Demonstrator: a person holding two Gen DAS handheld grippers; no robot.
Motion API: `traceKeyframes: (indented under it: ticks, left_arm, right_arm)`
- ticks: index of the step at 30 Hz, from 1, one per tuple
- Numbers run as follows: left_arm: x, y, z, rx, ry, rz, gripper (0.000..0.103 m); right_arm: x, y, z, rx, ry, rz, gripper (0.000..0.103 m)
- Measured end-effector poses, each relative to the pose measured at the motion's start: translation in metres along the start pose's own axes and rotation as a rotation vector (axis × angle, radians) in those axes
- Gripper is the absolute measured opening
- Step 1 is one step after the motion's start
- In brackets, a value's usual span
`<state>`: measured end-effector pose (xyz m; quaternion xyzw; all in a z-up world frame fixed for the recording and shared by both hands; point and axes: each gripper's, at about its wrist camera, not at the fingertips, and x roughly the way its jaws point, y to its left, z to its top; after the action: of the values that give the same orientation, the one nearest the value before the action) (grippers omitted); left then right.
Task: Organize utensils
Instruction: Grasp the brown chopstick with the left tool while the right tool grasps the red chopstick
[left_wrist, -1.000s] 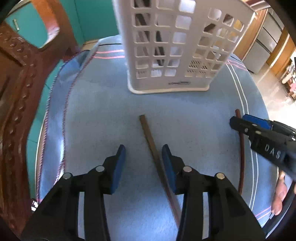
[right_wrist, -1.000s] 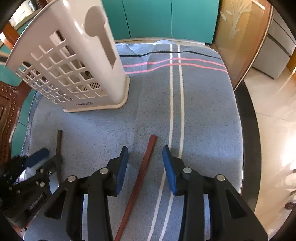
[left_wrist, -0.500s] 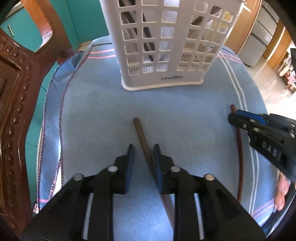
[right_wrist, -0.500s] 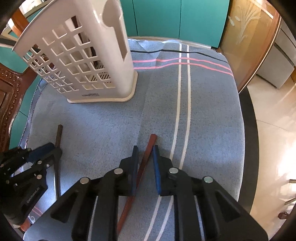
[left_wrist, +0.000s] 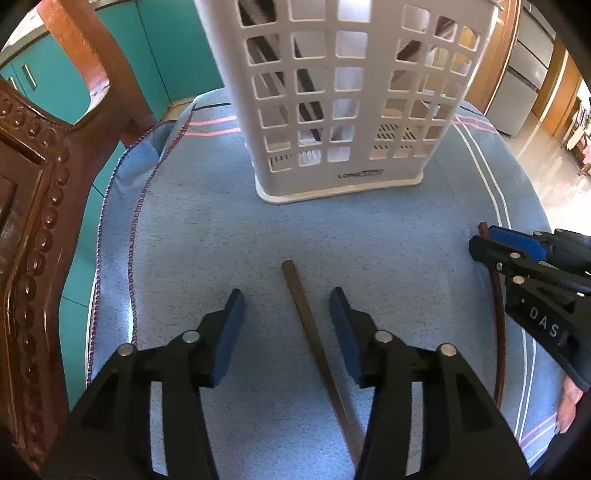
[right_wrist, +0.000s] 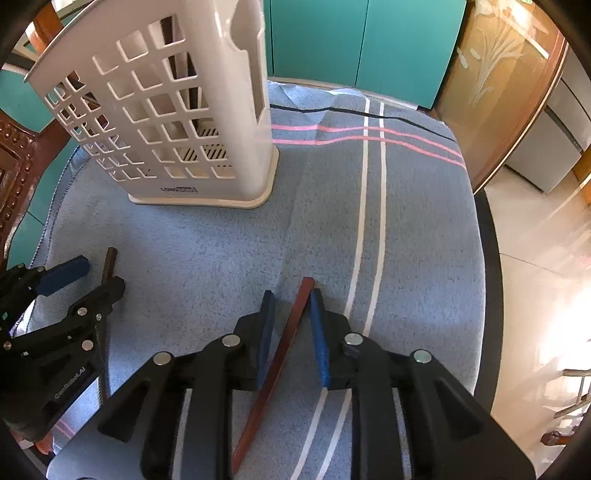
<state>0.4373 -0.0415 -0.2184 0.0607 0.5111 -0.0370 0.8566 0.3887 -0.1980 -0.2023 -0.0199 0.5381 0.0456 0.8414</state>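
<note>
A dark brown wooden chopstick (left_wrist: 314, 339) lies on the blue striped cloth (left_wrist: 207, 236), between the released, just-widened pads of the left gripper (left_wrist: 287, 321). To the right, a reddish-brown chopstick (right_wrist: 284, 347) lies between the right gripper's (right_wrist: 290, 317) narrowly parted pads, the right pad touching it. The white lattice plastic utensil basket (left_wrist: 343, 103) stands farther back.
</note>
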Motion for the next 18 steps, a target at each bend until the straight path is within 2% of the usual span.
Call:
traceKeyframes:
  ticks: [3,13,18]
  left_arm:
    - [0.0001,0.0004,0.0012,0.013,-0.006,0.001,0.05]
    - [0.0003,-0.0027,-0.0026,-0.008,0.008,0.015,0.05]
    - [0.0001,0.0054,-0.006,-0.022,0.004,-0.02,0.05]
  right_arm:
    - [0.0009,0.0064,-0.0001,-0.009,-0.007,-0.025,0.025]
    - [-0.0008,0.0046,-0.0027,-0.006,-0.024,-0.018,0.026]
    - [0.0001,-0.0025,-0.0022,0.008,-0.021,-0.007,0.026]
